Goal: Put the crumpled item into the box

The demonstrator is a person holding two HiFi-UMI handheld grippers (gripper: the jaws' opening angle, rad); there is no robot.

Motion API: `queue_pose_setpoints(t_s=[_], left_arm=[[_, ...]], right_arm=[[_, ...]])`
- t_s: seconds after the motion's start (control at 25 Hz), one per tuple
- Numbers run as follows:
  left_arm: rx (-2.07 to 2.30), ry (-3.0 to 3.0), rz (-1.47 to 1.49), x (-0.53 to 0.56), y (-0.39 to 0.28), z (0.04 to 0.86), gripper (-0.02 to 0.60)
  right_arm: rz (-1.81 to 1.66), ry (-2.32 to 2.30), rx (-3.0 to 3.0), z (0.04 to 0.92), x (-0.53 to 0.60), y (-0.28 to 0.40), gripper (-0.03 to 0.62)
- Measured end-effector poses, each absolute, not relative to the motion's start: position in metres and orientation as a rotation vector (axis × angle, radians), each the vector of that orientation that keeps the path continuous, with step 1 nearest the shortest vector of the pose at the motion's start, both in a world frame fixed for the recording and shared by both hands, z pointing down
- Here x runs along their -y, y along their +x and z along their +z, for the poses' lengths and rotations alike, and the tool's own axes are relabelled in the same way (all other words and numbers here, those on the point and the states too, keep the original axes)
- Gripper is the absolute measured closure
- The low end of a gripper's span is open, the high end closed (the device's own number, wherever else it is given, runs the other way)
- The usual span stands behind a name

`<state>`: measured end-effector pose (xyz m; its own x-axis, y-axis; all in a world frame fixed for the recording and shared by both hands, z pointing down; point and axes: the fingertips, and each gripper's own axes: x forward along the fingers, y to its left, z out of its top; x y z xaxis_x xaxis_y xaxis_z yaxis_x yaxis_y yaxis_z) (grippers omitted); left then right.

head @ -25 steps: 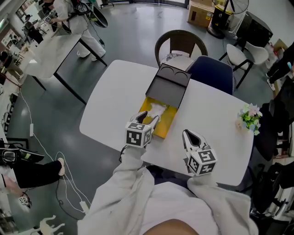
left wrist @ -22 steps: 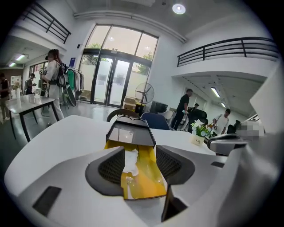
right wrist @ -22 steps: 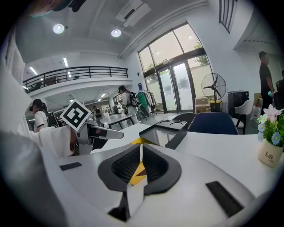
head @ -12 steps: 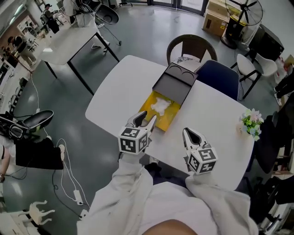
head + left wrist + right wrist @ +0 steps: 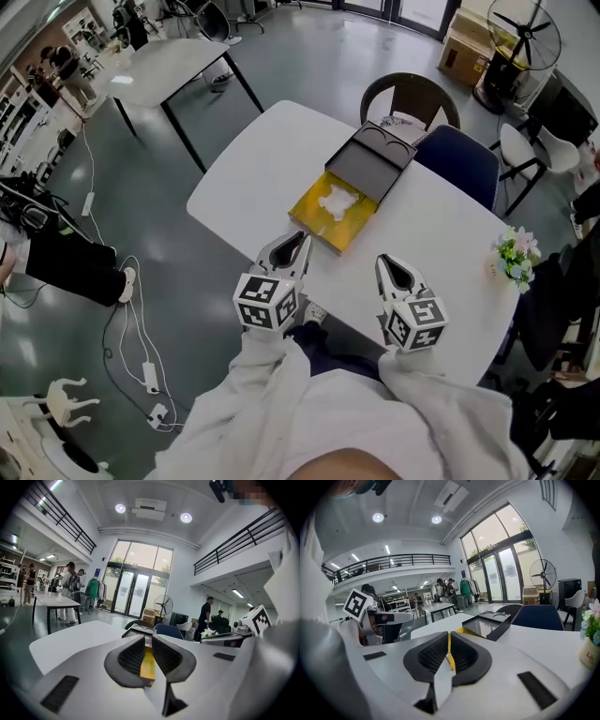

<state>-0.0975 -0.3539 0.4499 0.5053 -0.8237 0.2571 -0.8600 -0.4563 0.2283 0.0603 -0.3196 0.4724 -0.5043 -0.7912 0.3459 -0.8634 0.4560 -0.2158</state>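
Note:
The crumpled white item (image 5: 337, 199) lies inside the yellow box (image 5: 317, 217), whose dark lid (image 5: 370, 167) stands open behind it on the white table (image 5: 253, 169). My left gripper (image 5: 286, 251) hovers over the near table edge, a short way in front of the box. Its jaws are closing to a narrow gap with nothing between them; in the left gripper view (image 5: 146, 637) only the yellow box (image 5: 147, 663) shows through the gap. My right gripper (image 5: 394, 274) sits to the right, shut and empty, pointing toward the box lid (image 5: 490, 623).
A small flower pot (image 5: 516, 255) stands at the table's right edge. A brown chair (image 5: 408, 94) and a blue chair (image 5: 464, 159) sit behind the table. Another white table (image 5: 178, 61) stands far left, with cables on the floor below.
My left gripper has drawn back from the box toward me and its jaws have narrowed. The crumpled item stays in the box. The right gripper has barely moved.

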Motion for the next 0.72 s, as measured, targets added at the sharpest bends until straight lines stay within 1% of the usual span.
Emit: queue_pose_setpoints(t_s=[0.32,0.72], left_arm=[[1.451,2.483,0.125,0.315,-0.097,0.45,0.557],[1.466,2.506,0.142,0.298,-0.088,0.456,0.566]], right_arm=[[0.5,1.469,2.545,0.462,0.306,0.067,0.554],[0.472,1.553,2.533,0.458,0.29,0.088,0.554]])
